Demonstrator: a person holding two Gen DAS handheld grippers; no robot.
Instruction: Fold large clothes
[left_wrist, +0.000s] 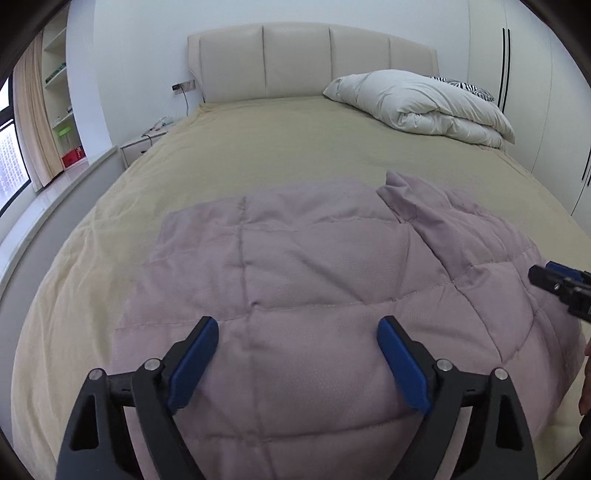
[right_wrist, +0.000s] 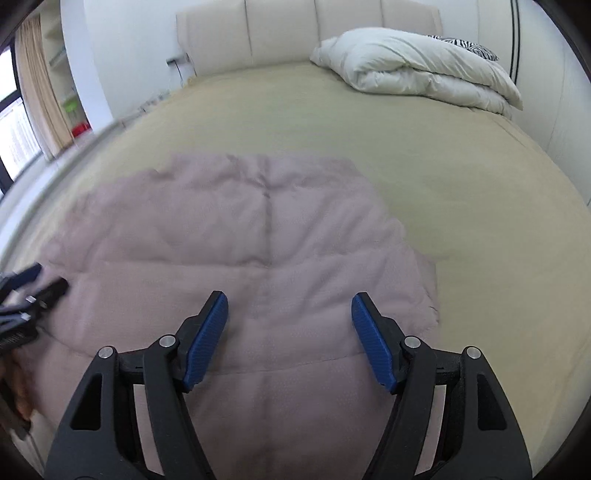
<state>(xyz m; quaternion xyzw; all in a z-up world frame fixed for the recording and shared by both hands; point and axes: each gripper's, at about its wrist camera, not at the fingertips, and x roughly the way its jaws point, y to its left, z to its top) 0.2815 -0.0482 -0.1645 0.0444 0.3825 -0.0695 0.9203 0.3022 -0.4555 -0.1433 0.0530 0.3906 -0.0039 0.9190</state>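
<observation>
- Where the room opens out ahead, a wide bed (left_wrist: 258, 147) under a tan cover fills most of both views, its cream padded headboard (left_wrist: 295, 62) against the far wall.
- On the near part of that cover lies the mauve quilted garment (left_wrist: 295, 266), spread mostly flat; in the left wrist view a rumpled flap (left_wrist: 424, 206) is folded up at its far right.
- At the far right corner of the bed a white duvet (left_wrist: 424, 99) sits bundled, well apart from the garment, with a zebra-print pillow (left_wrist: 469, 86) behind it.
- Left of the bed stand a white nightstand (left_wrist: 142, 146), a window ledge, beige curtains (left_wrist: 33, 118) and open shelves.
- Over the garment's near edge hovers the left gripper (left_wrist: 297, 334) — fingers spread wide, nothing between them.
- Beside it the right gripper (right_wrist: 289, 308) hangs likewise, fingers parted and empty — its view is blurred at the left.
</observation>
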